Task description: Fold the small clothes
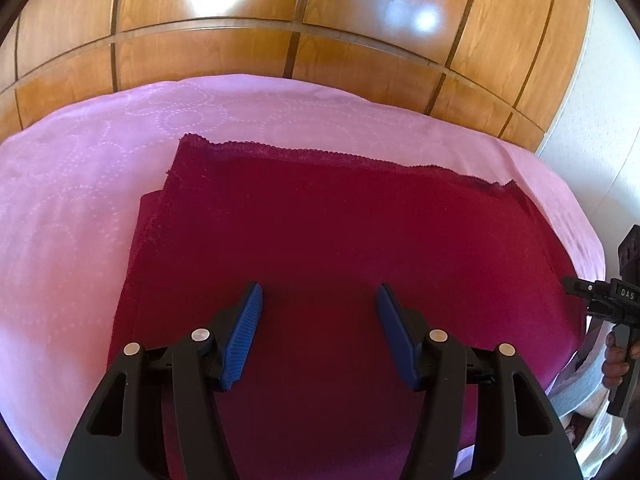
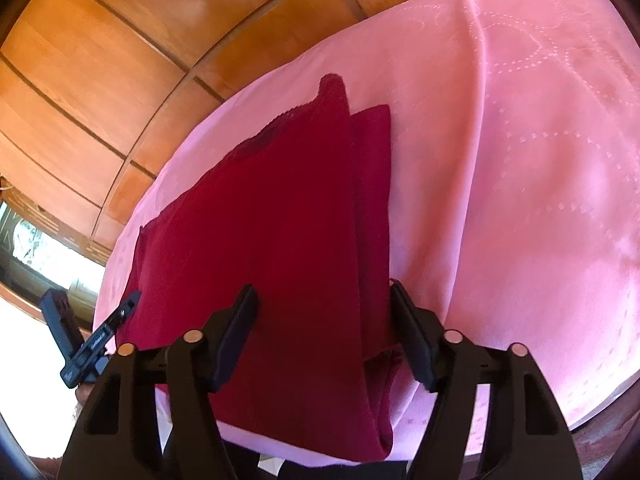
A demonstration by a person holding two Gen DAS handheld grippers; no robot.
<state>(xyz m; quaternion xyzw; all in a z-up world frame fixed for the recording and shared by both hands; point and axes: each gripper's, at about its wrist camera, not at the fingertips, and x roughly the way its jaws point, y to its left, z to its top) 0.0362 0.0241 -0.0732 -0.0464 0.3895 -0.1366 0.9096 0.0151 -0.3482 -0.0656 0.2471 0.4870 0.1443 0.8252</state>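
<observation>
A dark red garment (image 1: 328,232) with a lace far edge lies folded flat on the pink cloth; it also shows in the right wrist view (image 2: 288,208). My left gripper (image 1: 319,300) is open, its blue pads just above the garment's near part. My right gripper (image 2: 324,300) is open over the garment's near right edge, with the folded edge between its black fingers. In the left wrist view the right gripper (image 1: 600,300) shows at the far right edge, beside the garment. In the right wrist view the left gripper (image 2: 100,332) shows at the lower left.
The pink cloth (image 1: 72,208) with a dotted ring pattern covers a rounded table. Wooden wall panels (image 1: 280,12) stand behind it. A white wall (image 1: 600,120) is at the right. A bright window (image 2: 44,256) is at the left in the right wrist view.
</observation>
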